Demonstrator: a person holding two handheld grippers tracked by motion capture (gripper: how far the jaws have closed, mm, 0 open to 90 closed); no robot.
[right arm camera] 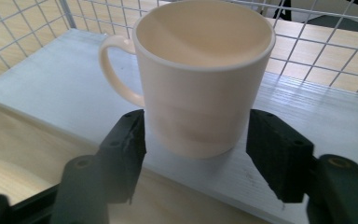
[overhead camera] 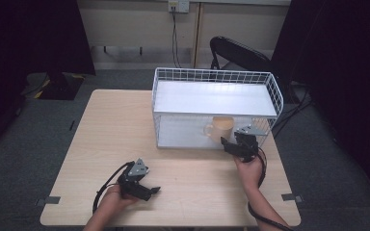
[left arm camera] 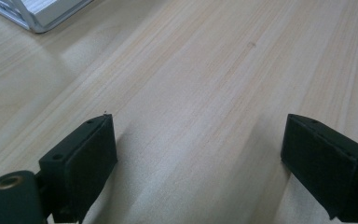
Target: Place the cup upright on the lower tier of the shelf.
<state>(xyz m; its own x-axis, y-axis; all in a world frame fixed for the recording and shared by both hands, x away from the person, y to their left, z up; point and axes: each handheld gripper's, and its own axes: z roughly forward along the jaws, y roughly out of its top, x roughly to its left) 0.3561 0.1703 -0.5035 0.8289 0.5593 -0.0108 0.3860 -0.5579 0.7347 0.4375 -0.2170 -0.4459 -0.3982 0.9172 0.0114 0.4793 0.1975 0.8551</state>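
A cream mug (overhead camera: 221, 127) (right arm camera: 200, 79) stands upright on the front edge of the lower shelf (right arm camera: 51, 79) of a white wire rack (overhead camera: 214, 98), with its handle to the left. My right gripper (overhead camera: 231, 143) (right arm camera: 196, 121) reaches in from the front. Its two black jaws press the mug's lower sides, shut on it. My left gripper (overhead camera: 150, 191) (left arm camera: 198, 126) rests low over the wooden table (overhead camera: 115, 125) near the front edge, jaws wide open with bare wood between them. A corner of the rack's base (left arm camera: 42, 14) shows far off in the left gripper view.
The rack stands at the table's back right, and its top shelf overhangs the mug. A black chair (overhead camera: 236, 53) stands behind the rack. Dark curtains hang at both sides. Grey carpet surrounds the table.
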